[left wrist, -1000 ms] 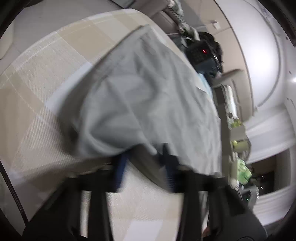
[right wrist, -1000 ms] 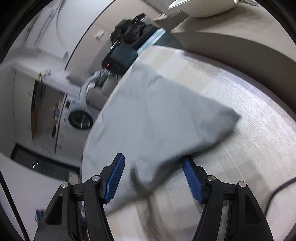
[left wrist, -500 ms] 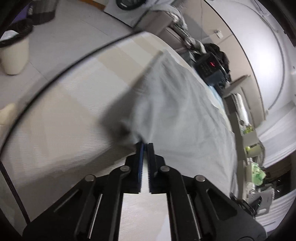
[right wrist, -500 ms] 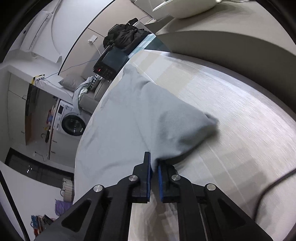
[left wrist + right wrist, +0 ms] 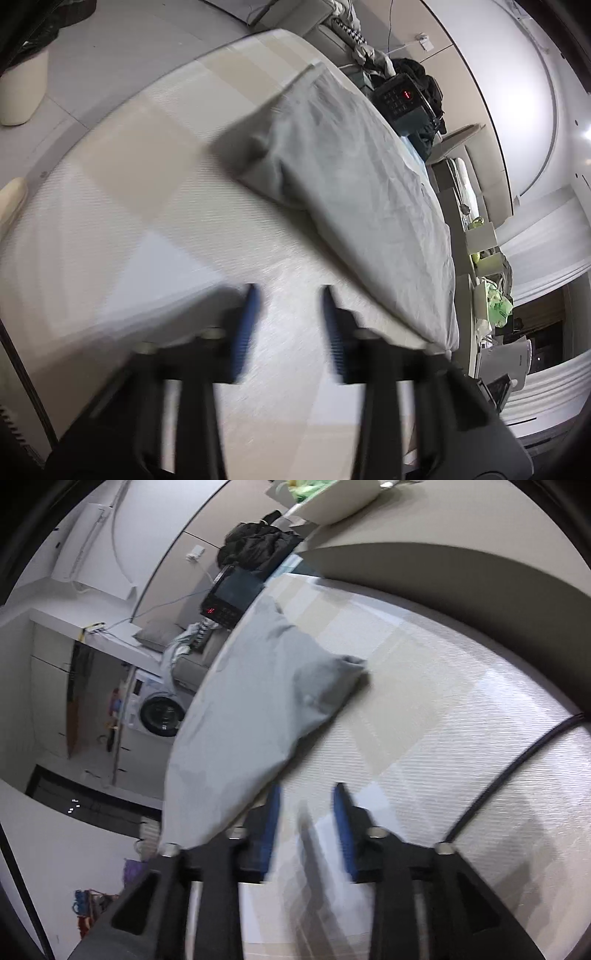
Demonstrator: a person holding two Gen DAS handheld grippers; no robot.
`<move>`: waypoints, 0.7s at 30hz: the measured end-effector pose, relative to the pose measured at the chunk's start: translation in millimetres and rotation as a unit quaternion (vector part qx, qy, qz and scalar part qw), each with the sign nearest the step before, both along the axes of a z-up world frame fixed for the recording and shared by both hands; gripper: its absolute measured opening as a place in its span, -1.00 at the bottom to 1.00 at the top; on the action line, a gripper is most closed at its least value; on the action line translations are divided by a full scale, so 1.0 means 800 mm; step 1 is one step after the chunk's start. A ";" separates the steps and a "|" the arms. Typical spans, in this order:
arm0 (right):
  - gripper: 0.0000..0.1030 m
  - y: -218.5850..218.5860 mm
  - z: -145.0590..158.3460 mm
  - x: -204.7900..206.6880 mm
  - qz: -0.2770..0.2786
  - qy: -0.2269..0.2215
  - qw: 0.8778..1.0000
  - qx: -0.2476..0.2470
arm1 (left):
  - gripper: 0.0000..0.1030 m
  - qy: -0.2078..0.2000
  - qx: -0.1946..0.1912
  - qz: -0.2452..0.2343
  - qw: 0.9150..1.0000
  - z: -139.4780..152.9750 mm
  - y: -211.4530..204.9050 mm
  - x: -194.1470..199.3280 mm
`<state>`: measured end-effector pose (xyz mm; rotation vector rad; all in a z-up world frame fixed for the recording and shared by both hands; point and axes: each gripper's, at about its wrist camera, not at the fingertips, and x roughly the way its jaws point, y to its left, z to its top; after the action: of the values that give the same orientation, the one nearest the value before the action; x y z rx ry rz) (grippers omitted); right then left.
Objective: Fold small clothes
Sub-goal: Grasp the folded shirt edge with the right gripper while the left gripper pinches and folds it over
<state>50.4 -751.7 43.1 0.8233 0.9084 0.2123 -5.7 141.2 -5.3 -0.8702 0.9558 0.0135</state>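
A light grey garment (image 5: 354,173) lies spread on a checked beige and white tablecloth (image 5: 155,229). In the left wrist view its near corner is bunched. My left gripper (image 5: 290,295) is open and empty, a little short of the garment's near edge. In the right wrist view the same garment (image 5: 255,709) lies to the upper left with a puffed corner pointing right. My right gripper (image 5: 306,794) is open and empty, just beside the garment's lower edge.
A black cable (image 5: 517,764) crosses the tablecloth at the right. A dark device with a red display (image 5: 402,96) and black clothing (image 5: 258,542) sit beyond the table's far end. A washing machine (image 5: 162,712) stands off to the left.
Both grippers were shut on the garment's corners half a second ago. They have opened, let the cloth go and pulled back from it. The garment now rests on the table.
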 end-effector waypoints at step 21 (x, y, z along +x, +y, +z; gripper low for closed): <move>-0.19 0.002 -0.003 0.016 0.015 -0.012 1.000 0.018 | -0.81 -0.060 0.076 0.094 0.991 0.048 0.093 0.036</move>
<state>63.6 -750.0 40.9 0.8389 0.8965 0.2650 23.4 215.7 33.3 -0.8078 0.7481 0.1908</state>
